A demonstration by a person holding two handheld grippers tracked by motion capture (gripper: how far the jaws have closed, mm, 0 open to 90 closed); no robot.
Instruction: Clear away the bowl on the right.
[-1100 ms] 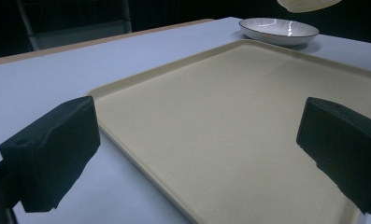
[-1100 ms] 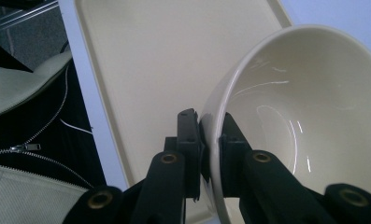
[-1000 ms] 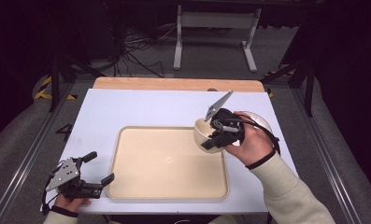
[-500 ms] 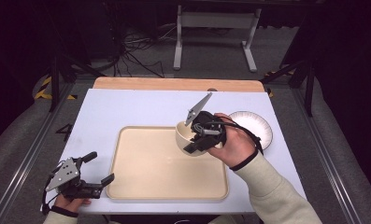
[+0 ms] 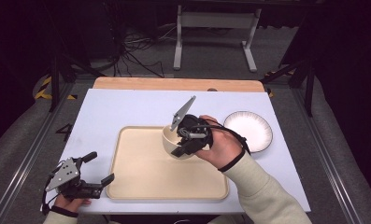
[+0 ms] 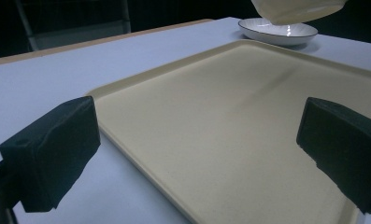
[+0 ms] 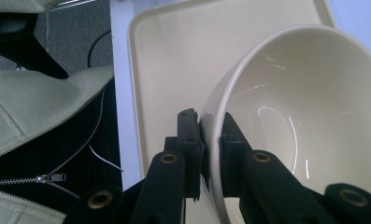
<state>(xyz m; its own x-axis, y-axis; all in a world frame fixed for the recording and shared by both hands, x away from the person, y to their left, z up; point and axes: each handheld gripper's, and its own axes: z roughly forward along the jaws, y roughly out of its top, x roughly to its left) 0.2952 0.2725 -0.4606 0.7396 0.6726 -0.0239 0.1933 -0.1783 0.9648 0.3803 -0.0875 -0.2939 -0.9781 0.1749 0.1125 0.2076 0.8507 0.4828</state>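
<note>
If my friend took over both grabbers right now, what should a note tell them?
Right gripper: shut on the rim of the cream bowl, one jaw inside the wall and one outside, holding it tilted and lifted above the far part of the beige tray.
Left gripper: open and holding nothing, by the tray's near left corner.
White plate: on the table, to the right of the tray.
Done: bowl picked up and brought over the tray.
Left: probably lower the bowl onto the tray and let go. The plate may follow, but that is only a guess.
</note>
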